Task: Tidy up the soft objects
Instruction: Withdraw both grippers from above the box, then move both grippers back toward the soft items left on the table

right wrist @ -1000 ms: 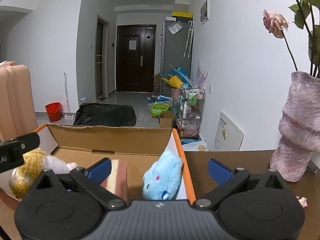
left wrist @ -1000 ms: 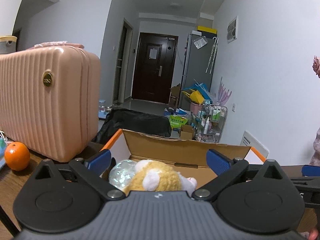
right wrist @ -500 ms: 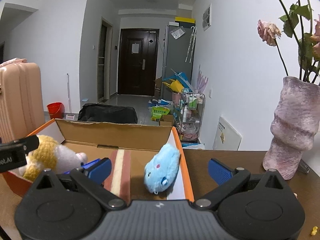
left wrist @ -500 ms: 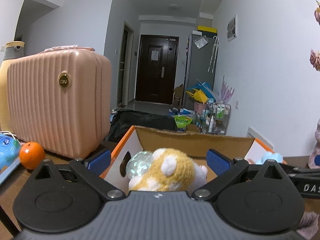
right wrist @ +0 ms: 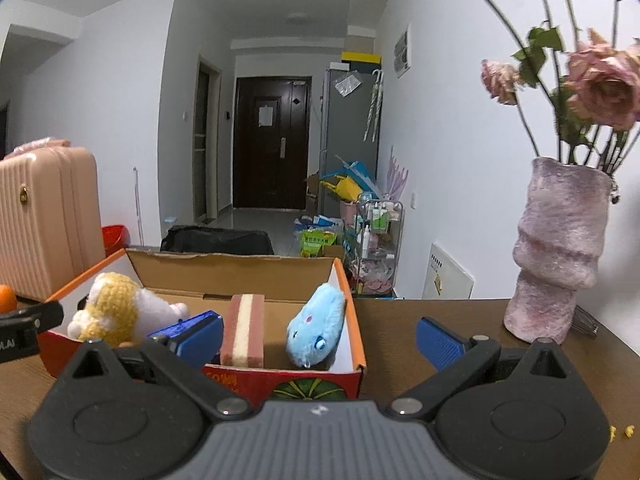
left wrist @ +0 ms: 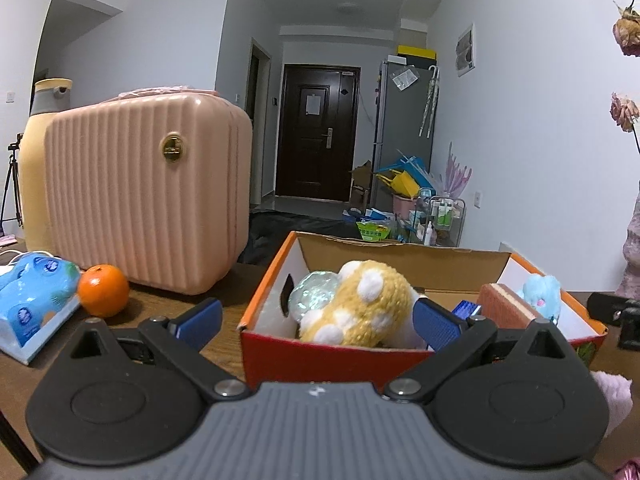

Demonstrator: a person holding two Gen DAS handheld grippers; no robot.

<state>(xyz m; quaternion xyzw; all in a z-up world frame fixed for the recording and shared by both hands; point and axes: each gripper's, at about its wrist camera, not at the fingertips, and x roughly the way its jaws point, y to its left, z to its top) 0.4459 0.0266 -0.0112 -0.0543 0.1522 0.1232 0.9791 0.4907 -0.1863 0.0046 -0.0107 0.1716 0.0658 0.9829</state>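
An orange cardboard box (left wrist: 264,304) (right wrist: 352,320) stands on the wooden table. Inside lie a yellow and white plush (left wrist: 360,304) (right wrist: 116,308), a shiny clear ball (left wrist: 312,296), a pink and cream sponge (right wrist: 242,332) (left wrist: 504,308) and a blue plush (right wrist: 316,328) (left wrist: 540,296). My left gripper (left wrist: 316,322) is open and empty, just in front of the box. My right gripper (right wrist: 320,336) is open and empty, in front of the box's right end. A pink fluffy thing (left wrist: 616,396) lies at the right edge of the left wrist view.
A pink suitcase (left wrist: 144,192) stands left of the box, with an orange (left wrist: 103,290) and a blue tissue pack (left wrist: 32,292) in front of it. A purple vase (right wrist: 560,248) with dried roses stands right of the box. Crumbs (right wrist: 622,432) lie on the table.
Both grippers have pulled back and away from the box, staying open. The box and its plush toys now sit farther off, and more table shows.
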